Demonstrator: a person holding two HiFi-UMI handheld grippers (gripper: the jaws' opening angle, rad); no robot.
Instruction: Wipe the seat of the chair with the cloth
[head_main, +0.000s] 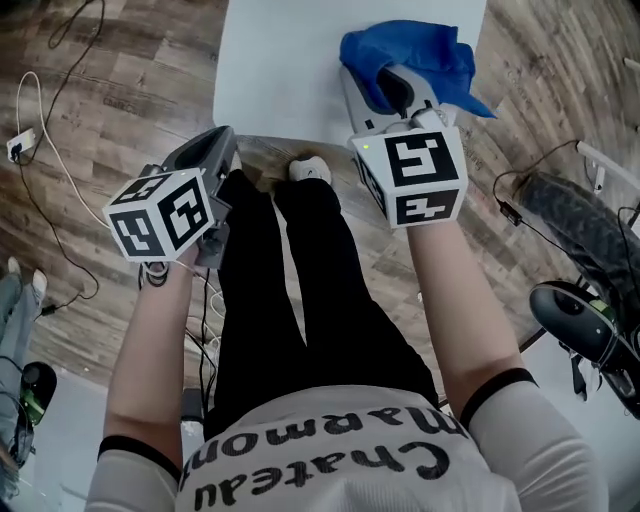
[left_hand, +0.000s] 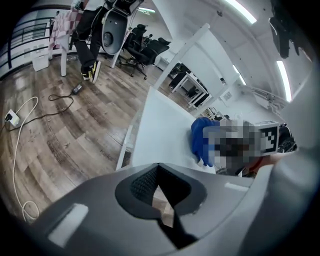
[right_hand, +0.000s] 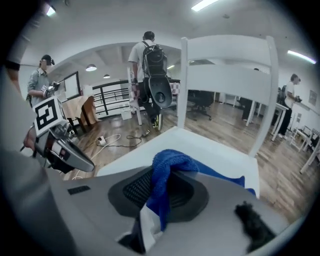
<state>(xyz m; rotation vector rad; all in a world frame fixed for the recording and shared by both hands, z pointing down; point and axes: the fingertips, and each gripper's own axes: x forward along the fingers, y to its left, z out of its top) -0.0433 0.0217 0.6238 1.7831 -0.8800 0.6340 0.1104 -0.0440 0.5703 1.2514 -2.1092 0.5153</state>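
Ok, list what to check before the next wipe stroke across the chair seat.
1. Grip on the blue cloth: ok, pinched between the jaws of the right gripper.
2. Cloth over the seat: ok, at its far right part.
3. Cloth pressed flat on the seat: cannot tell.
4. Stroke path: ok, bare white surface to the cloth's left.
5. Left gripper: ok, jaws together, empty, by the seat's near left corner, off the path.
6. Backrest: ok, upright beyond the cloth, marking the stroke's far limit.
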